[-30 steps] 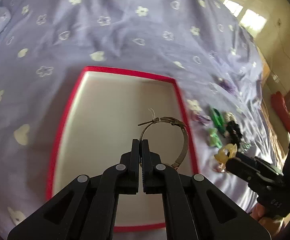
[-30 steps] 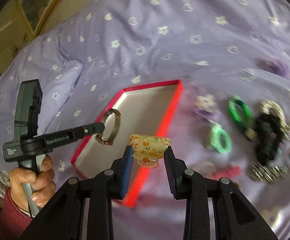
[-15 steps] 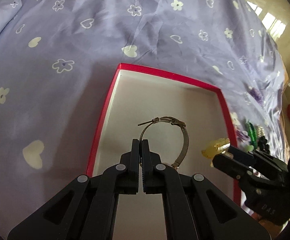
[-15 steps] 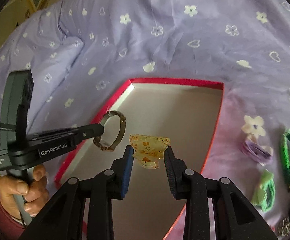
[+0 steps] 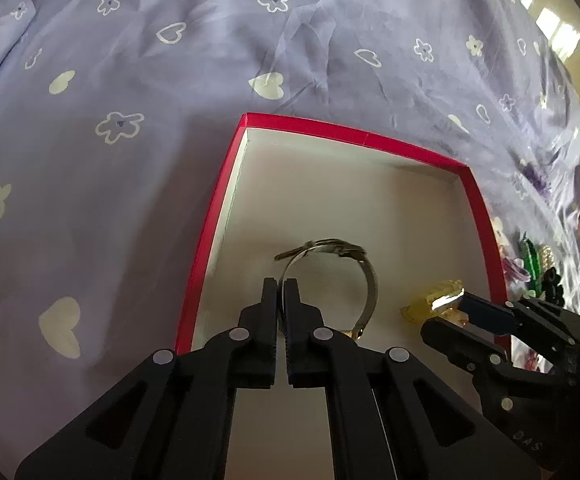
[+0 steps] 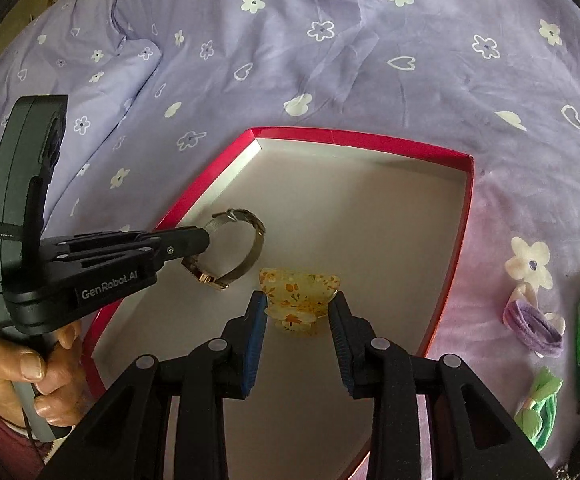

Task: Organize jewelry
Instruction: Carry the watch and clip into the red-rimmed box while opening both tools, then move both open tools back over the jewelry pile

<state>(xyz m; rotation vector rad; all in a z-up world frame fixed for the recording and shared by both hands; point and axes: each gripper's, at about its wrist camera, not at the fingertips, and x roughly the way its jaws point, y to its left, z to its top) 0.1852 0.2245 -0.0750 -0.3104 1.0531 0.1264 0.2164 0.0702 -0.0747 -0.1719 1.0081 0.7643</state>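
Red-rimmed box (image 6: 464,216) on bed directly below both loads: left claw (image 5: 280,286) clamped on watch (image 5: 364,280), right claw (image 6: 297,307) clamped on hair clip (image 6: 298,294).

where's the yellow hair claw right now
In the right wrist view the yellow hair claw sits low centre, clamped in the right gripper over the red box, right of the bracelet.

Both wrist views down, sharing box (image 5: 210,216).
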